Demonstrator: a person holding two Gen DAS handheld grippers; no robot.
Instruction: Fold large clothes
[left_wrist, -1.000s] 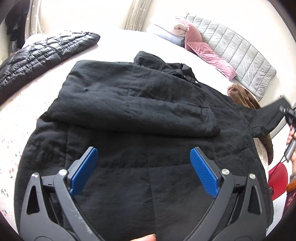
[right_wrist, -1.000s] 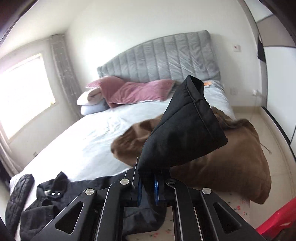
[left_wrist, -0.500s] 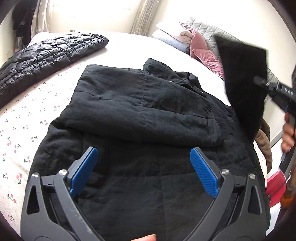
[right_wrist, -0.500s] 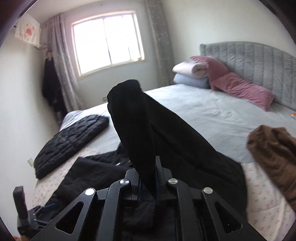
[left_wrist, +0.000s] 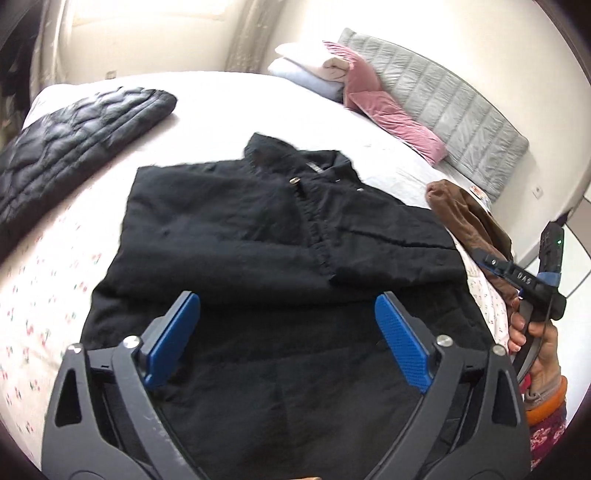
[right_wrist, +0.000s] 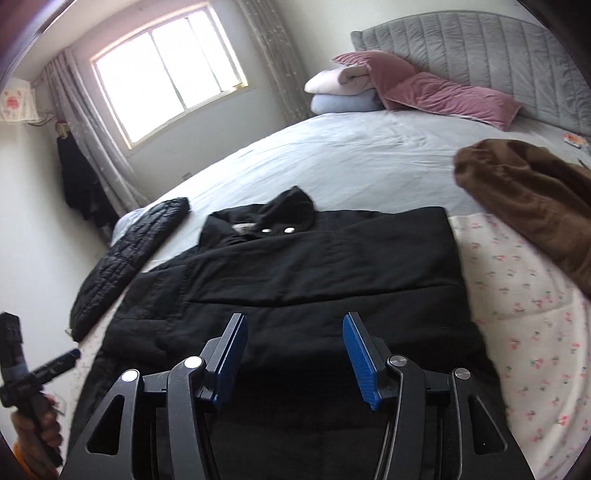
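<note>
Black jacket (right_wrist: 295, 280) flat on bed (right_wrist: 369, 162), both sleeves folded across chest, collar pointing toward window side, hem nearest, long axis running away from cameras. Left gripper (left_wrist: 288, 339) and right gripper (right_wrist: 293, 350) above hem, jaws spread, holding nothing. Quilted jacket (left_wrist: 70, 155) left, brown garment (right_wrist: 524, 199) right.

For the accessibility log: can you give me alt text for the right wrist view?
A black jacket lies on the bed, both sleeves folded across its front, with the open right gripper above its lower half. A quilted black coat lies left, a brown garment right, pink pillows by the grey headboard.
</note>
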